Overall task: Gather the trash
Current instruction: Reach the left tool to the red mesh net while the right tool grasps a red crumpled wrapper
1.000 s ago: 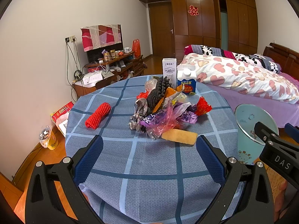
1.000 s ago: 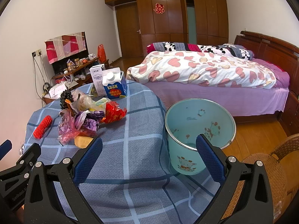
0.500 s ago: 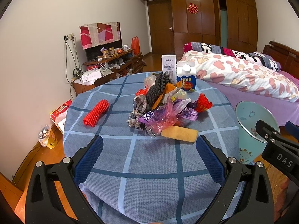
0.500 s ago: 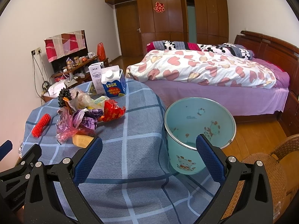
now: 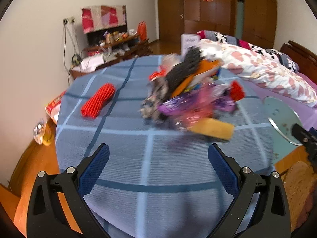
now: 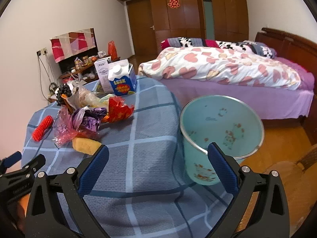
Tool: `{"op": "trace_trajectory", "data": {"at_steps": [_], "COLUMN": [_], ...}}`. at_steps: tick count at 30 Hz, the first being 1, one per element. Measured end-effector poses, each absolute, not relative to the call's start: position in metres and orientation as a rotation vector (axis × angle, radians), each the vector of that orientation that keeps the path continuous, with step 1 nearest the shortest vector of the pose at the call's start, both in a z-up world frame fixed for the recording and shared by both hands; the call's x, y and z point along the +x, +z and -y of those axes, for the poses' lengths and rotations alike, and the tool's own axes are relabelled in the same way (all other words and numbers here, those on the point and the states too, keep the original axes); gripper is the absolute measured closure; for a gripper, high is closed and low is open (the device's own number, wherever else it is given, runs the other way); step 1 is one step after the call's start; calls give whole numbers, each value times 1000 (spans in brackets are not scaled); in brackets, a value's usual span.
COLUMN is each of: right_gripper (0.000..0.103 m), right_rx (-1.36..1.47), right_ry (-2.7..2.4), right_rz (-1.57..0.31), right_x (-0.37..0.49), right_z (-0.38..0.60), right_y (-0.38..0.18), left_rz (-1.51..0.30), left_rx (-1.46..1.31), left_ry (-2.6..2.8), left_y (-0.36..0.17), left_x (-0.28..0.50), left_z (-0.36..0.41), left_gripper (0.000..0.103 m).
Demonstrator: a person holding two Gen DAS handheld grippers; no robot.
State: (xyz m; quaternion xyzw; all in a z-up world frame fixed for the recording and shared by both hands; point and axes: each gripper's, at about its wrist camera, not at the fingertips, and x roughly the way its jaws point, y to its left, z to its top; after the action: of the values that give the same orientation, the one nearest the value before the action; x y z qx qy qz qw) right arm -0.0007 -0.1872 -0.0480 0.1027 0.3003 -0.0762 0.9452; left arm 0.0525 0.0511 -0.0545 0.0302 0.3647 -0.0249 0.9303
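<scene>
Both grippers idle above the near edge of the desk (image 5: 148, 158), fingers spread apart on each, nothing between them.

Left gripper (image 5: 158, 164): the trash pile (image 5: 190, 99) sits ahead and slightly right of the fingers, about mid-desk toward the far edge. Closest piece is the yellow sponge-like bar (image 5: 213, 128), at the pile's near side, long axis running across my view and tilted, right end nearer the desk's right edge. I judge it the easiest first grab: it's clear of the heap on its near face, but my fingers open left-right, so I'd need to roll the wrist to close across its short side. The left view is motion-blurred, so fine detail on the pile isn't reliable.

Red mesh roll (image 5: 99, 103) lies apart from the pile, toward the desk's left edge, long axis pointing away from me and angled right. Only the left gripper has a clean line to it.

Right gripper (image 6: 158, 164): the bin (image 6: 221, 125) is straight ahead-right, beside the desk's right edge, mouth open toward me. Pile (image 6: 85, 115) is off to its left, so the left gripper is nearer the trash and the right nearer the bin.

Obstructions: the blue carton (image 6: 122, 81) and white box (image 6: 103, 73) stand upright at the far edge behind the pile, not in the approach path. Loose pink film (image 6: 63, 129) overhangs the bar and could drag along.
</scene>
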Motion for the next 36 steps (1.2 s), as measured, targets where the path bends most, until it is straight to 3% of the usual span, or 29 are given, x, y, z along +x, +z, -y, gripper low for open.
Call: {"op": "trace_trajectory", "data": {"at_steps": [1,3,21,24,32,33,36], "right_gripper": [7,23,33,42,46,54,77], "right_rx": [217,232,132,209,341,354,408], "right_ry": [-148,-123,2,-31,-37,-30,-1], "right_rz": [-610,-601,-582,-640,-725,-749,-788], "right_x": [1,6,106,126,169,174,177], "right_z": [187,183,133,148,162,163,166], "right_y": [-50,-51,-26,-40,-66,-71,-81], "left_rz": [-756,-774,-691,-720,-892,-903,-937], "left_rx": [55,38,-10,-1,-34,-45,-105], "left_ry": [-44,-34,96,95,60,56,30], "left_y": [-59,-67,-43,-50,-90,-93,-102], "left_x": [57,66,160,187,227,229,230], "left_z": [-60,-76,-173,-177,-174,-175,-181], "left_gripper": [6,6,9,10,30,31,50]}}
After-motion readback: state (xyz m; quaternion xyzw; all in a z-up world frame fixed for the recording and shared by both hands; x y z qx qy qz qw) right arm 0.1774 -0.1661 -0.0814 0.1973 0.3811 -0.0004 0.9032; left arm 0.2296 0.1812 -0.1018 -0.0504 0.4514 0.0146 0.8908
